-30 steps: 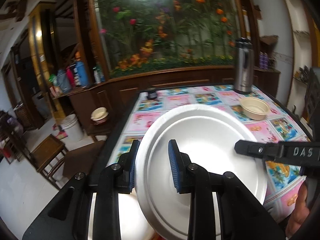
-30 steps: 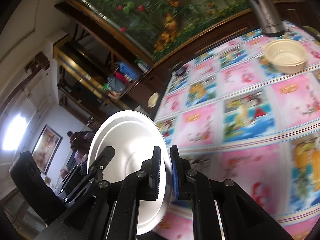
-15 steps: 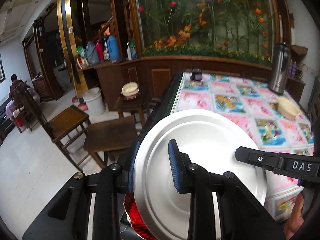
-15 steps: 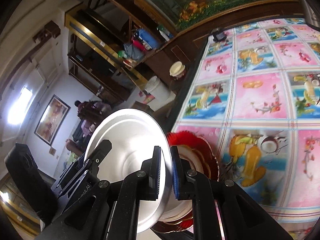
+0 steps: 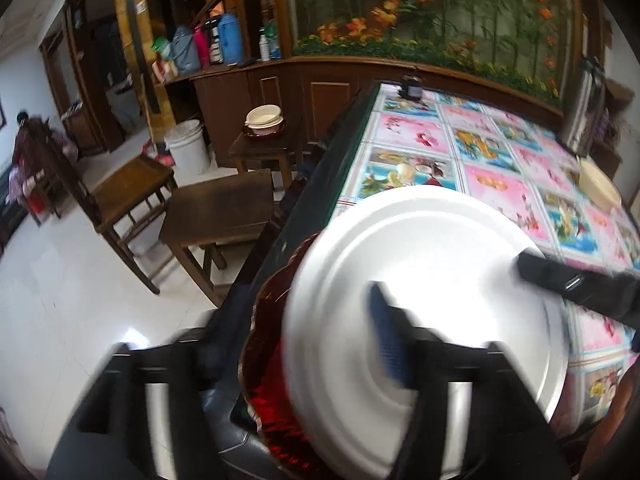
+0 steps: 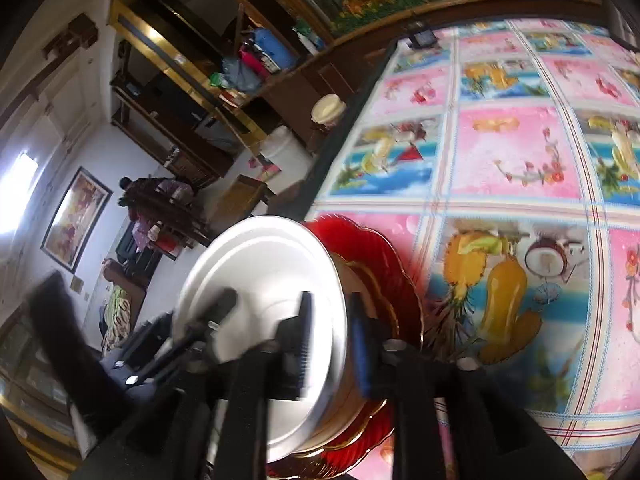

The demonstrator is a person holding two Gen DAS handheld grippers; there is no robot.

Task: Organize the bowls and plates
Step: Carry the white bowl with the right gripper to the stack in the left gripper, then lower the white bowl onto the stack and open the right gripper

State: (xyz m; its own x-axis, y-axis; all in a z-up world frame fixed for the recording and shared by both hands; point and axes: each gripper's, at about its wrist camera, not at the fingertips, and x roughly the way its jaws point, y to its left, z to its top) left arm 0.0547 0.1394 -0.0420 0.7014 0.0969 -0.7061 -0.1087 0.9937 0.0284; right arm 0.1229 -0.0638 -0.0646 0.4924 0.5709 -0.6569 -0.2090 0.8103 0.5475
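A white plate (image 5: pixel 432 280) lies tilted over a stack of red, gold-rimmed plates (image 5: pixel 266 360) at the near left corner of the table (image 5: pixel 500 184). My left gripper (image 5: pixel 296 320) straddles the plate's near rim. Its jaws are opening; the blue pad (image 5: pixel 386 340) is over the plate face and the other finger stands well left of the rim. In the right wrist view the white plate (image 6: pixel 260 276) leans on the red stack (image 6: pixel 384 268). The right gripper (image 6: pixel 334 340) has the rim between its jaws, which are opening, with a gap showing beside the rim.
A beige bowl (image 5: pixel 600 190) and a steel flask (image 5: pixel 580 108) stand at the table's far right. A small dark object (image 5: pixel 412 88) sits at the far end. Wooden stools (image 5: pixel 220 208), one bearing a bowl (image 5: pixel 264 118), and a white bucket (image 5: pixel 186 144) stand left of the table.
Both grippers carried the white plate down and left to the red stack at the table corner. Both pairs of jaws, clamped on the rim before, have spread apart.
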